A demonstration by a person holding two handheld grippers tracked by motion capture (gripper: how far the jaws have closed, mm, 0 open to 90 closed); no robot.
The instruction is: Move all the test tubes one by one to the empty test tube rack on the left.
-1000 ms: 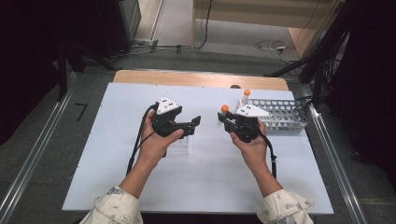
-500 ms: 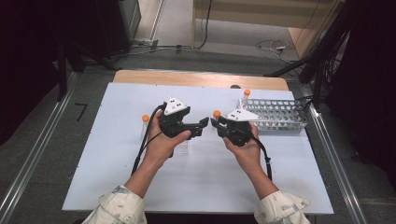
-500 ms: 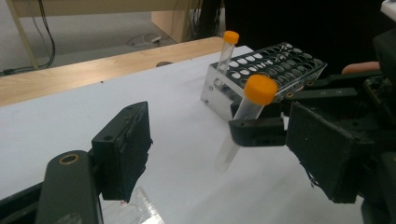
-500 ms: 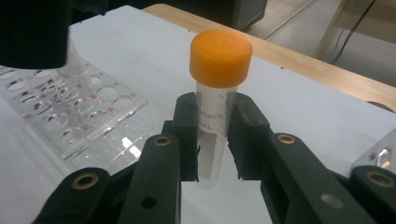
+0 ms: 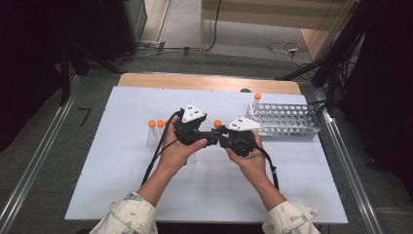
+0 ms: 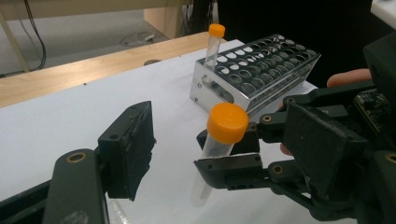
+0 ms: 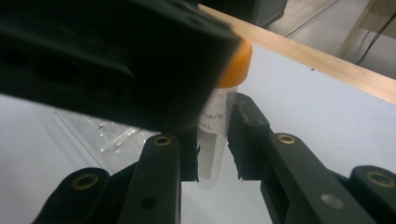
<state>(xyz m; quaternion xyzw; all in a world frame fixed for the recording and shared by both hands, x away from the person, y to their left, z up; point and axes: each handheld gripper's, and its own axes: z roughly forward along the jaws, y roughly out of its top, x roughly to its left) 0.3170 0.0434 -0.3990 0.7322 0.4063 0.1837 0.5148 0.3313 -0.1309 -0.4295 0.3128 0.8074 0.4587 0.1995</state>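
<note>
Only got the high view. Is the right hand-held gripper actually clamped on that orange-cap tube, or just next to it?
Observer: Clamped. The right hand-held gripper pinches the tube on its clear body, below the orange cap.
Operator: Left one on it too?
Observer: No. The left hand-held gripper is open; its jaw pad stands apart from the tube.
Operator: Tube marked?
Observer: Yes, handwriting on its side, partly hidden, not readable in full.

My right gripper point(image 7: 215, 163) is matt black plastic with brass-coloured rivets, and its pads look rough. The tube point(image 7: 215, 135) in it is clear smooth plastic with a matt orange cap. The rack point(image 6: 261, 74) is shiny metal. The table point(image 5: 122, 195) sheet looks matt white; behind it, bare wood.
</note>
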